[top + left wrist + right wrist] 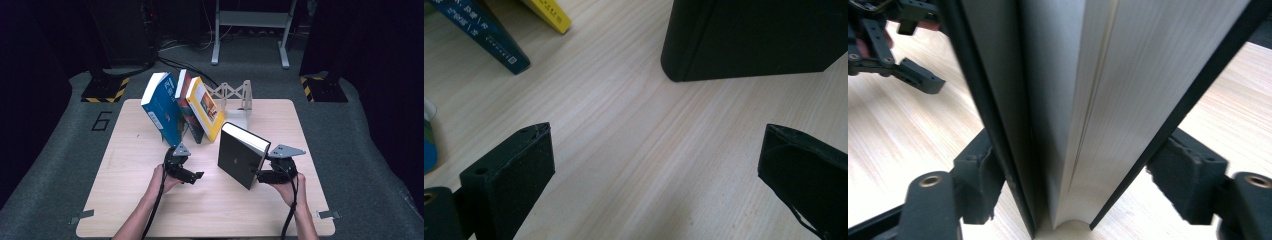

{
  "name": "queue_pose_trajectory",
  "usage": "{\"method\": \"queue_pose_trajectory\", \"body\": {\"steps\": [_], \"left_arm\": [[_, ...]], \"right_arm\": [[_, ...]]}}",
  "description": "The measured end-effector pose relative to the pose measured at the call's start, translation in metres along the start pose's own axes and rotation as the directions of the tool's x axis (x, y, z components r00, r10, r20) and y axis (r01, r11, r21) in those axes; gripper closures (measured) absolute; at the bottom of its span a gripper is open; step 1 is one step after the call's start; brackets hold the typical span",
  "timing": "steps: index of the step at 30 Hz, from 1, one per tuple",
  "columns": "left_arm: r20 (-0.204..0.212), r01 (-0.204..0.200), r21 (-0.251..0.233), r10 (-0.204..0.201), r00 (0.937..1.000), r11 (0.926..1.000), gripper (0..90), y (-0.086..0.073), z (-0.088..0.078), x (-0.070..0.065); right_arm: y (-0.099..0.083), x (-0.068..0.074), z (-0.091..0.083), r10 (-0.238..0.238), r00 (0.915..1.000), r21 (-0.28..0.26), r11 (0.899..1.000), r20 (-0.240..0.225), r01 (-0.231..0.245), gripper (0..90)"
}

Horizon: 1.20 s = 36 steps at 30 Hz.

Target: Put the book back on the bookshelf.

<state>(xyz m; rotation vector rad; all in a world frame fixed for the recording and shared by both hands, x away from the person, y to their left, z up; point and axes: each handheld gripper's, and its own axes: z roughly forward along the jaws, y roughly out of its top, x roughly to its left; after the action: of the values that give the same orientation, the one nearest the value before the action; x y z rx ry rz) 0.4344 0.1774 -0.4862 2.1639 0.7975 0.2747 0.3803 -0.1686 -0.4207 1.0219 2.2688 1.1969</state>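
My right gripper (260,174) clamped on the black book (240,157) right of centre, left gripper (192,176) wide, empty, rack (235,95) upper centre holding three leaning books (182,107).

a large digit 6 (101,121) is painted in dark strokes on the grey floor mat just left of the table's far left corner. the blue book (162,109) carries white characters on its cover and, in the left gripper view, a row of white characters with a small white box mark along its spine, all too small to read. the yellow book (206,108) shows dark print on its edge in the left gripper view, likewise unreadable.
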Motion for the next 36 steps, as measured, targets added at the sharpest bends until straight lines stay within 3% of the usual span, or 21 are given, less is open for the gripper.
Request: {"method": "queue_pose_trajectory", "body": {"steps": [15,23,36], "left_arm": [[0.032,-0.039,-0.017,0.039,0.9987,0.9991,1.8,0.022,0.009,-0.008],[0.052,-0.052,-0.026,0.053,0.9973,0.9983,2.0,0.03,0.013,-0.012],[0.077,-0.08,-0.041,0.083,0.9936,0.996,2.3,0.041,0.022,-0.019]], "right_arm": [[-0.013,-0.004,-0.016,0.024,0.9997,0.003,1.0,0.004,-0.024,22.6],[-0.021,-0.009,-0.027,0.042,0.9991,-0.017,0.999,-0.003,-0.042,25.9],[-0.018,-0.015,-0.017,0.057,0.9972,-0.012,0.998,0.048,-0.057,30.0]]}}
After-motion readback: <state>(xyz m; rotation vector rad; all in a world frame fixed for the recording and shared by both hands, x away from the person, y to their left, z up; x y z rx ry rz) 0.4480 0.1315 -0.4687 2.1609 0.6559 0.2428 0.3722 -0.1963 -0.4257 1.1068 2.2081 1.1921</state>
